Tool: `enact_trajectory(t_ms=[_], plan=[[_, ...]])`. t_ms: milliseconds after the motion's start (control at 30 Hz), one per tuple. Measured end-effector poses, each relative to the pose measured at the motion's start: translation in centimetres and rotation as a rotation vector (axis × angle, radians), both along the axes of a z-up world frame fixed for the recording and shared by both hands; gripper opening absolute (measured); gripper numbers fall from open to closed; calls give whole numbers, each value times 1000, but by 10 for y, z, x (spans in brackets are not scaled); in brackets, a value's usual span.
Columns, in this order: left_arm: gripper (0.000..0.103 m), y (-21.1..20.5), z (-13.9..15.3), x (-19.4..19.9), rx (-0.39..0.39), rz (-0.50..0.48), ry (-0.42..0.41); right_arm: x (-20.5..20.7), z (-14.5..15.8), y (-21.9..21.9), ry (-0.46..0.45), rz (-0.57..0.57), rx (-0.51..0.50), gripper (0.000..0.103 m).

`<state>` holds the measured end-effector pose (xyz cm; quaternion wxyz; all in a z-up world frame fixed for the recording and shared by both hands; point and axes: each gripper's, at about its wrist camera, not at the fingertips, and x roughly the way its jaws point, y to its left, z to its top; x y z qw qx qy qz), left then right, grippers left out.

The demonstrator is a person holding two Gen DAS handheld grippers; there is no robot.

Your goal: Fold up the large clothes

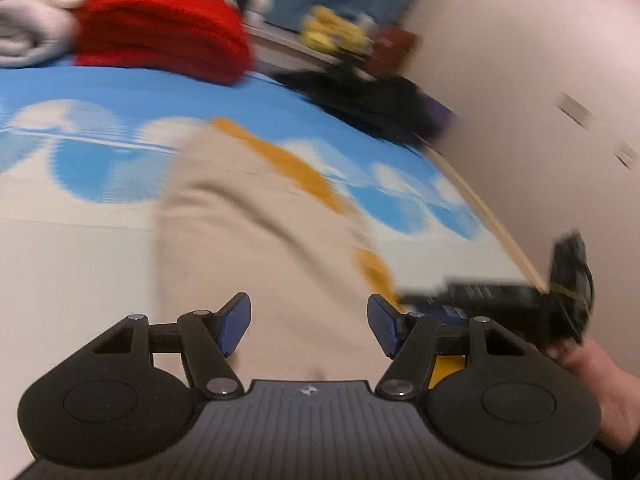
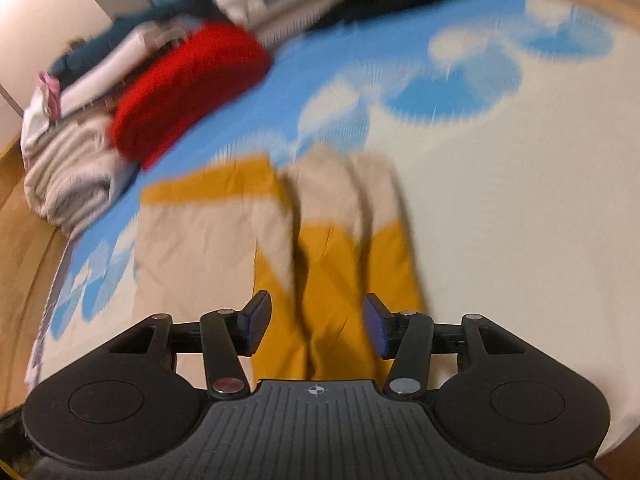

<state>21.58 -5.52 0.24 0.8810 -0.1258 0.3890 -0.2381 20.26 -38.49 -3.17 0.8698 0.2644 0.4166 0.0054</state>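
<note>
Both grippers are seen with their jaws spread apart and nothing between the blue pads: the left gripper point(image 1: 309, 326) is held above the beige cloth, and the right gripper point(image 2: 316, 330) is held above the mustard part. The garment point(image 2: 280, 236), a beige and mustard-yellow piece, is spread flat on the bed point(image 2: 500, 200), whose cover is printed with blue and white clouds. Its long axis is seen to run away from both grippers toward the far end of the bed, where the folded pile lies. In the right wrist view, two narrow strips point(image 2: 344, 216) lie side by side along that axis, mustard at the near end and beige at the far end, while a broader beige panel with a mustard band at its far edge is laid to their left. Whether the strips are sleeves or legs cannot be told through the blur. A folded red item point(image 2: 188, 88) and a grey-white bundle point(image 2: 68, 176) are stacked near the far left corner of the bed, well apart from the garment. Dark clothing point(image 1: 372, 96) is heaped at the far right edge, beside the wall point(image 1: 520, 80).
</note>
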Motion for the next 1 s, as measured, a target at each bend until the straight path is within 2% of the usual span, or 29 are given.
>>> enact_trajectory(t_ms=[67, 133, 233, 333, 467, 567, 767, 833, 867, 900, 967, 1000], plan=[[69, 12, -8, 16, 35, 57, 54, 9, -13, 10, 73, 30, -4, 57], [69, 21, -10, 27, 51, 87, 72, 13, -22, 21, 117, 40, -61, 57], [69, 29, -13, 32, 116, 103, 81, 14, -26, 29, 131, 38, -66, 60], [69, 46, -17, 31, 117, 127, 118, 13, -25, 37, 131, 59, -84, 60], [69, 47, -18, 28, 128, 142, 140, 11, -23, 34, 139, 54, -136, 58], [70, 50, -16, 15, 152, 126, 131, 6, -24, 23, 149, 25, -95, 58], [70, 44, -19, 13, 176, 130, 134, 3, -32, 32, 212, 119, -120, 59], [70, 43, -21, 12, 186, 131, 135, 1, -30, 33, 195, 133, -122, 41], [70, 42, -22, 12, 193, 132, 134, 0, -27, 34, 175, 141, -123, 19], [70, 41, -22, 12, 197, 134, 132, -1, -22, 34, 145, 149, -122, 10], [70, 40, -21, 12, 195, 142, 130, -8, -9, 35, 70, 158, -120, 7], [70, 40, -20, 12, 187, 147, 128, -15, 3, 32, -1, 166, -107, 6]])
